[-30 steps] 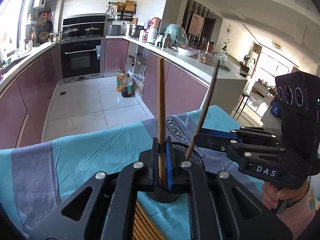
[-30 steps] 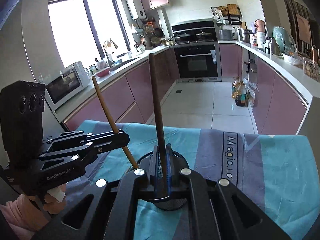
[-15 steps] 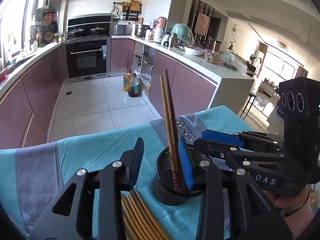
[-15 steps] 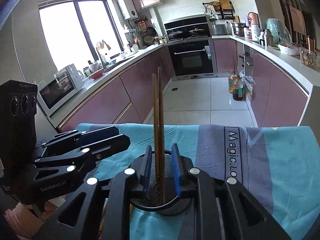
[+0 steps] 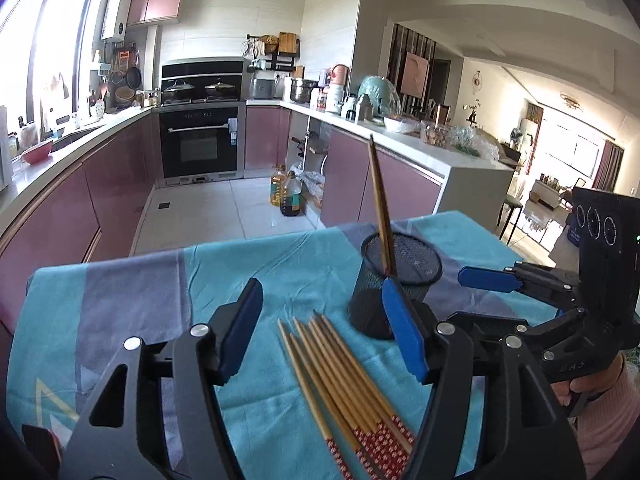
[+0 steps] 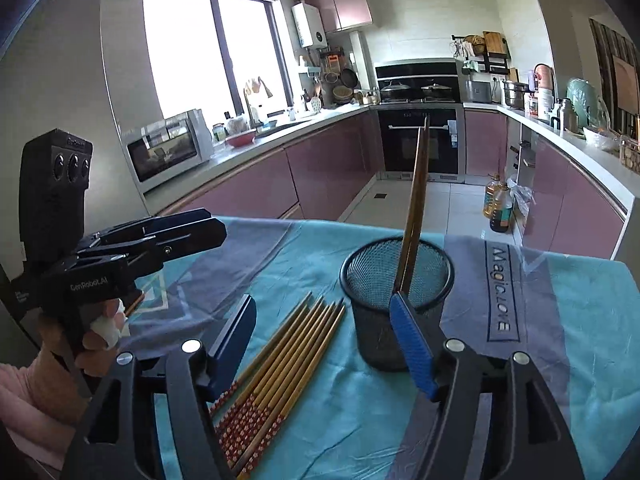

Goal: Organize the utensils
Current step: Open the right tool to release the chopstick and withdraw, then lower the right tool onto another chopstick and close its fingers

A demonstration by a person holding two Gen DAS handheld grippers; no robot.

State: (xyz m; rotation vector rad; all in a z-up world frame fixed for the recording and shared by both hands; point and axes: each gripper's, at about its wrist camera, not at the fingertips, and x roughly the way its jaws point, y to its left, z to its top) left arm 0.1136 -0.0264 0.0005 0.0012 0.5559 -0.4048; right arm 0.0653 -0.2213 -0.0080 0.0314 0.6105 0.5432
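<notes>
A black mesh cup [image 5: 404, 264] [image 6: 376, 336] stands upright on the table with two chopsticks [image 5: 379, 200] [image 6: 416, 200] leaning in it. Several more chopsticks [image 5: 340, 372] [image 6: 288, 352] with red patterned ends lie in a bundle on the cloth to the cup's left. My left gripper [image 5: 322, 300] hovers over that bundle, jaws opening, nothing between its pads. My right gripper [image 6: 322, 308] is just before the cup, jaws also opening and empty. Each wrist view shows the other tool: the right gripper [image 5: 472, 296] and the left gripper [image 6: 212, 228].
A teal and grey cloth [image 5: 120, 300] covers the table, whose far edge drops to the tiled kitchen floor. Two oil bottles [image 5: 286, 196] stand on the floor by pink cabinets. A person's hand [image 6: 100, 332] holds the left tool.
Both grippers let go of the chopstick each held upright over the cup. The two sticks now lean in the cup. Both grippers opened and drew back, bringing the bundle into view.
</notes>
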